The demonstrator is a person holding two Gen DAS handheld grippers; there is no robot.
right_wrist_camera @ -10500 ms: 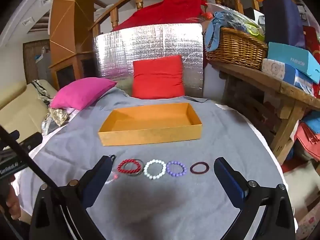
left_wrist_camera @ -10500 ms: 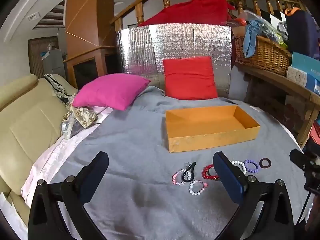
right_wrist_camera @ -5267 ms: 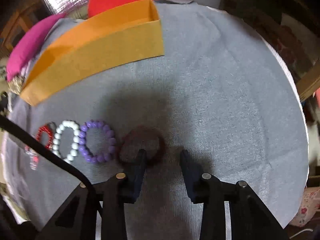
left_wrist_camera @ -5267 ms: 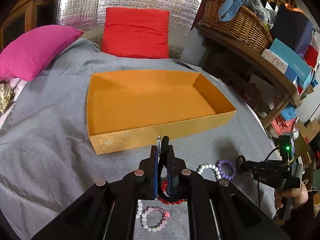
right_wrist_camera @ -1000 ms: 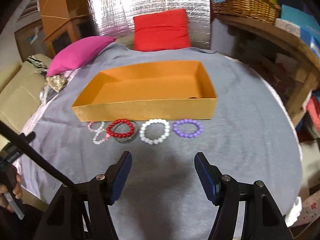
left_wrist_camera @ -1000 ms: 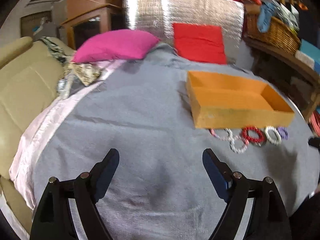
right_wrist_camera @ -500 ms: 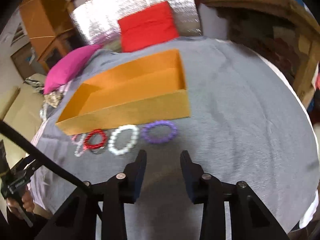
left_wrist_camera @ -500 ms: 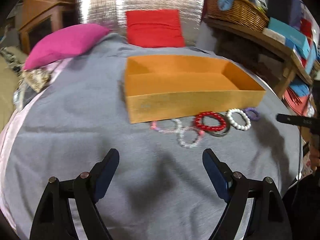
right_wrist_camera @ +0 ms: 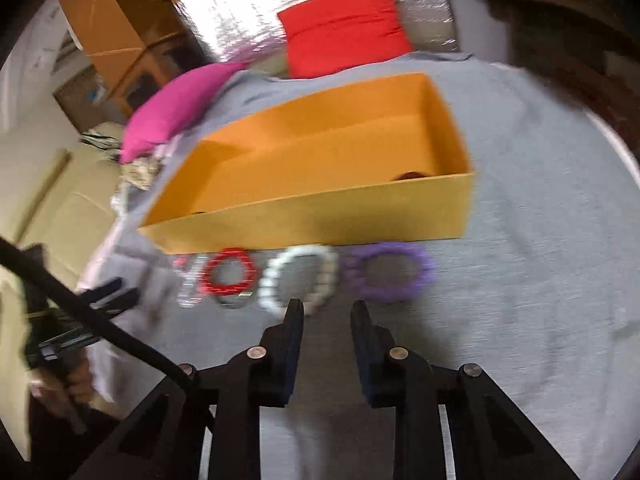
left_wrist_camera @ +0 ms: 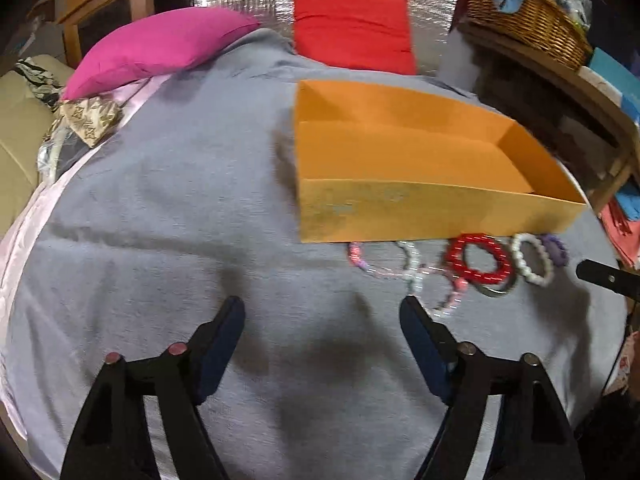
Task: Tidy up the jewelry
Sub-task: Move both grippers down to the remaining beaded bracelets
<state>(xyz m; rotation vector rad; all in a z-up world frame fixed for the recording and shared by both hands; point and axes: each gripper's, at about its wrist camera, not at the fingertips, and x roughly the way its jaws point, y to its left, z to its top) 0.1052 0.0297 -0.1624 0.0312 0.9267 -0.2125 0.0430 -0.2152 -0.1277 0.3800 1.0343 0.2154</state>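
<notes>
An orange box [left_wrist_camera: 400, 216] [right_wrist_camera: 360, 216] stands on the grey cloth. In front of it lie a row of bead bracelets: pale pink ones [left_wrist_camera: 400, 268], a red one [left_wrist_camera: 478, 260] [right_wrist_camera: 230, 272], a white one [left_wrist_camera: 530, 258] [right_wrist_camera: 300, 278] and a purple one [left_wrist_camera: 554, 248] [right_wrist_camera: 388, 272]. A dark item [right_wrist_camera: 408, 177] lies inside the box at its right end. My left gripper [left_wrist_camera: 322, 320] is open and empty, short of the pink bracelets. My right gripper [right_wrist_camera: 326, 308] is open by a narrow gap, empty, just before the white and purple bracelets.
A pink pillow [left_wrist_camera: 160, 48] and a red pillow [left_wrist_camera: 352, 32] lie at the back. A wooden shelf with a wicker basket [left_wrist_camera: 524, 24] stands at the right. A beige sofa [left_wrist_camera: 16, 128] is at the left.
My right gripper has moved closer to the white and purple bracelets, its fingers narrower than a second ago. My left gripper has swung right and closer to the box, still wide open.
</notes>
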